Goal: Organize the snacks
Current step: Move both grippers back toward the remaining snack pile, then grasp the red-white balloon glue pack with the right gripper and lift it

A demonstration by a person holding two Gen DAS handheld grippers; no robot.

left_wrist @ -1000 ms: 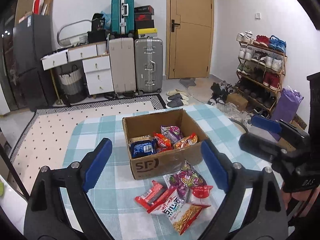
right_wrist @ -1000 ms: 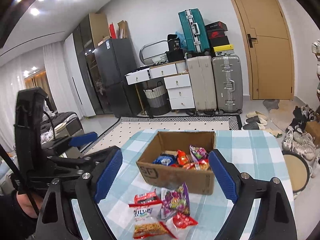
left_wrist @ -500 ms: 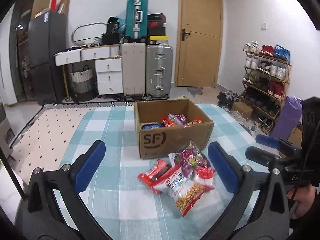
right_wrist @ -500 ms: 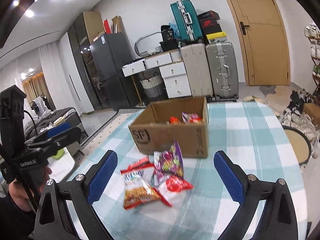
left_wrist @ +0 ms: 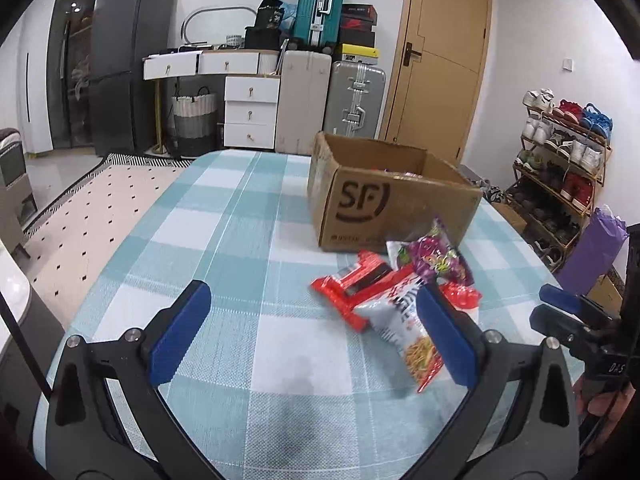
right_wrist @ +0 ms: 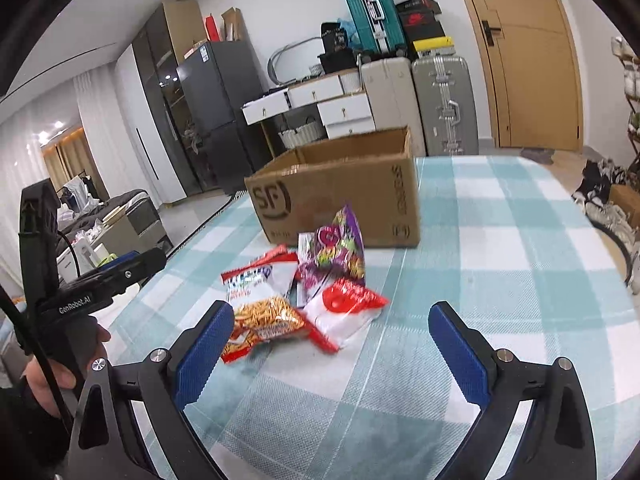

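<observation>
An open cardboard box [left_wrist: 384,196] marked SF stands on the checked tablecloth [left_wrist: 224,240]; it also shows in the right wrist view [right_wrist: 344,196]. In front of it lies a pile of snack packs: a purple pack [left_wrist: 436,256], a red pack [left_wrist: 356,280], a white noodle-snack pack [left_wrist: 404,328]. In the right wrist view I see the purple pack [right_wrist: 340,248], the noodle-snack pack [right_wrist: 260,308] and a red-and-white pack [right_wrist: 348,304]. My left gripper [left_wrist: 316,332] is open and empty, low over the table, left of the pile. My right gripper [right_wrist: 332,356] is open and empty, just short of the pile.
Suitcases [left_wrist: 352,100], white drawers [left_wrist: 248,112] and a dark fridge [left_wrist: 120,60] stand along the far wall beside a wooden door [left_wrist: 440,60]. A shoe rack [left_wrist: 560,152] and a purple bag [left_wrist: 592,248] stand right of the table.
Both grippers have dropped lower and closer to the table. The box's inside has gone out of sight and the snack pile now sits nearer the fingertips.
</observation>
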